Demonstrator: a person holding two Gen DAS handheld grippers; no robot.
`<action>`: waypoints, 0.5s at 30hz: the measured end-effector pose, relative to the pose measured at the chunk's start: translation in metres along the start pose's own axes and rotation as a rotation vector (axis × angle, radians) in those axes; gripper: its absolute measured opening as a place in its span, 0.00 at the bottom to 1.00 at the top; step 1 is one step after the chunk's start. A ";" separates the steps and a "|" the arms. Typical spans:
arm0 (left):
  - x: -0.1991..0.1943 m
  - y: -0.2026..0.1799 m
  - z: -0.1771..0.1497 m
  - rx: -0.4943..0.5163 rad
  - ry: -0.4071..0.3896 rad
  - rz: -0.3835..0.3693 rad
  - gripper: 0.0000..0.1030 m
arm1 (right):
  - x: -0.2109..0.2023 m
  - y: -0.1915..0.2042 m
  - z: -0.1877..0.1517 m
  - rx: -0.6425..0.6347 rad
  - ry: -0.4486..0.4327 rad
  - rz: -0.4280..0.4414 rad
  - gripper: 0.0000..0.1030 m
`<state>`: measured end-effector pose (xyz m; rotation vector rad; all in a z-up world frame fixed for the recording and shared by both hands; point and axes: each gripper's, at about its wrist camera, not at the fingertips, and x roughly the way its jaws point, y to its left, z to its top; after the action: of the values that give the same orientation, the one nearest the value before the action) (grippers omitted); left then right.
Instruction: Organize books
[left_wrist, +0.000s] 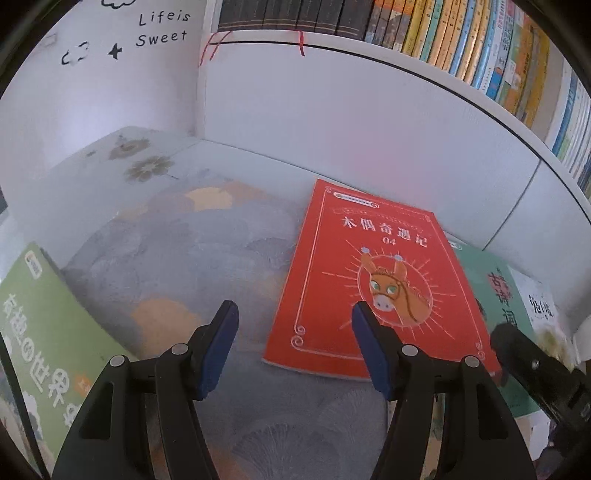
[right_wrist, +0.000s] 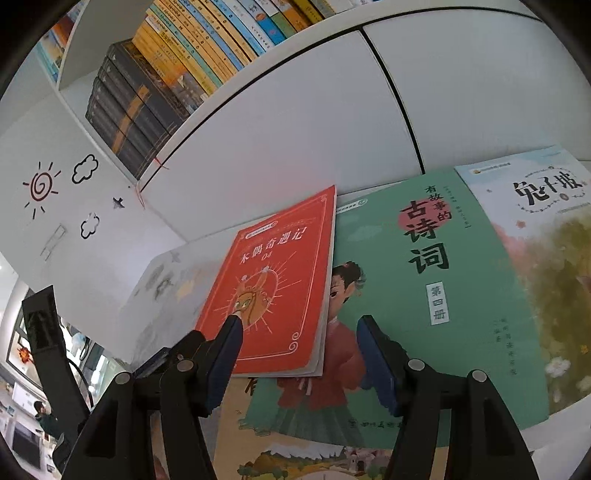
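Observation:
A red book with a donkey on its cover (left_wrist: 373, 280) lies flat on the patterned tablecloth (left_wrist: 177, 258), overlapping the left edge of a teal-green book (right_wrist: 424, 258). A white book (right_wrist: 535, 221) lies to the right of that one. My left gripper (left_wrist: 295, 314) is open above the cloth, its right finger over the red book's (right_wrist: 273, 280) lower left part. My right gripper (right_wrist: 301, 328) is open too, left finger over the red cover, right finger over the teal-green one. Neither holds anything.
A light green book (left_wrist: 48, 332) lies at the left of the cloth. An illustrated book (right_wrist: 295, 454) shows under my right gripper. Behind the table stand white cabinet doors (left_wrist: 332, 122), and above them a shelf packed with upright books (left_wrist: 443, 37). A decorated wall (left_wrist: 110, 74) closes the left side.

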<state>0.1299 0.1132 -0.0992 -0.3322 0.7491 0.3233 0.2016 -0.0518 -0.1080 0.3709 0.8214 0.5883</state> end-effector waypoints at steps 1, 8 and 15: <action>0.003 -0.003 0.000 0.021 0.012 -0.002 0.60 | 0.000 -0.001 0.000 0.003 0.004 0.010 0.61; 0.005 -0.022 -0.006 0.120 0.053 -0.062 0.63 | 0.002 -0.005 0.001 0.032 0.026 0.060 0.61; 0.008 -0.012 -0.007 0.084 0.084 -0.148 0.63 | 0.002 -0.003 -0.002 0.021 0.044 0.074 0.61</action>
<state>0.1359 0.1014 -0.1072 -0.3216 0.8137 0.1379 0.2017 -0.0528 -0.1118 0.4102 0.8599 0.6586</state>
